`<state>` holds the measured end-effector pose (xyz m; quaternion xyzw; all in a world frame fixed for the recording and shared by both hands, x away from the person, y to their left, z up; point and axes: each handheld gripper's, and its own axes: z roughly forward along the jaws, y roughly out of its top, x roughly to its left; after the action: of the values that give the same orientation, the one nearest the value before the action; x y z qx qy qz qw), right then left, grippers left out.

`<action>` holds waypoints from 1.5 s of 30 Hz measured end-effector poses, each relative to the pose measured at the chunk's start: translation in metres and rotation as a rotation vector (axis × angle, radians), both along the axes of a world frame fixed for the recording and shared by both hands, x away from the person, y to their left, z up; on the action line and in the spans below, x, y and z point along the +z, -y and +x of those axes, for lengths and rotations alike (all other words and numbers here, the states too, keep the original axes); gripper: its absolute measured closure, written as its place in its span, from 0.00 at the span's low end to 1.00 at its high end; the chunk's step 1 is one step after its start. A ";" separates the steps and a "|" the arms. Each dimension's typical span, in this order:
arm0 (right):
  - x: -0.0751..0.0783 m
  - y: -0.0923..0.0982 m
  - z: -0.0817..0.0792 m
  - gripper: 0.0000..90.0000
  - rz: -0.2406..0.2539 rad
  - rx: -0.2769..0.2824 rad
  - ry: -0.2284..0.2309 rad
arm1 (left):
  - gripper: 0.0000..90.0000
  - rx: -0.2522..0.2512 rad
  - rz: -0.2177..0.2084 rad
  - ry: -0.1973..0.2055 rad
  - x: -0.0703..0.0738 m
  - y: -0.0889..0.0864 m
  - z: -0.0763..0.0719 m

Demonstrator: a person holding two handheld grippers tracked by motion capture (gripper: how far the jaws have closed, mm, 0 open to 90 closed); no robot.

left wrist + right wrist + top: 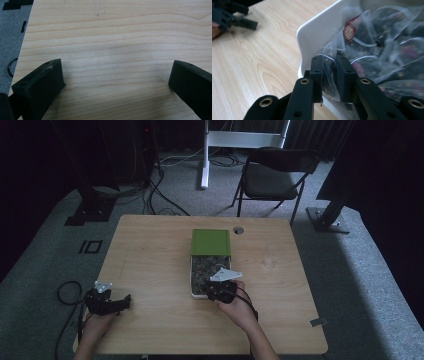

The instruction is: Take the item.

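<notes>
A white bin [191, 279] [319, 32] sits mid-table, full of clear plastic bags [384, 37] holding dark items. A green lid [210, 242] lies at the bin's far end. My right gripper [218, 289] [329, 65] reaches over the bin's near corner, shut on the edge of one clear plastic bag [329, 75]. My left gripper [122, 302] [116, 77] rests low over bare wood near the table's front left, jaws wide apart with nothing between them. The right gripper view also shows the left gripper [234, 18] farther off at top left.
The wooden table [150, 265] has a round cable hole [238, 230] behind the lid. A black folding chair [275, 175] and stand bases sit on the grey carpet beyond. A black cable loop [67, 292] lies off the table's left edge.
</notes>
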<state>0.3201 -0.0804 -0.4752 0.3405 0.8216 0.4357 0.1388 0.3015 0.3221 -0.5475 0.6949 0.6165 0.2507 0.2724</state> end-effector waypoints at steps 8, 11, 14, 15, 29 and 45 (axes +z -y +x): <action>0.016 0.007 -0.002 0.86 0.035 0.000 0.023 | 0.00 0.000 0.000 0.000 0.000 0.000 0.000; 0.022 0.010 -0.001 0.86 0.043 -0.005 0.035 | 0.00 0.002 -0.002 0.002 0.000 0.000 0.000; 0.028 0.012 0.000 0.86 0.053 -0.011 0.045 | 0.00 0.002 -0.002 0.002 0.000 0.000 0.000; 0.030 0.013 0.001 0.87 0.058 -0.011 0.047 | 0.00 0.002 -0.002 0.002 0.000 0.000 0.000; 0.044 0.027 0.011 0.87 0.093 -0.049 0.075 | 0.00 0.001 -0.001 0.000 0.000 0.000 0.000; 0.053 0.056 0.019 0.87 0.084 -0.093 0.104 | 0.00 0.001 -0.001 0.001 0.000 0.000 0.000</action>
<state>0.3389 -0.1361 -0.4224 0.3608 0.7776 0.4798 0.1870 0.3015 0.3220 -0.5476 0.6942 0.6170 0.2507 0.2730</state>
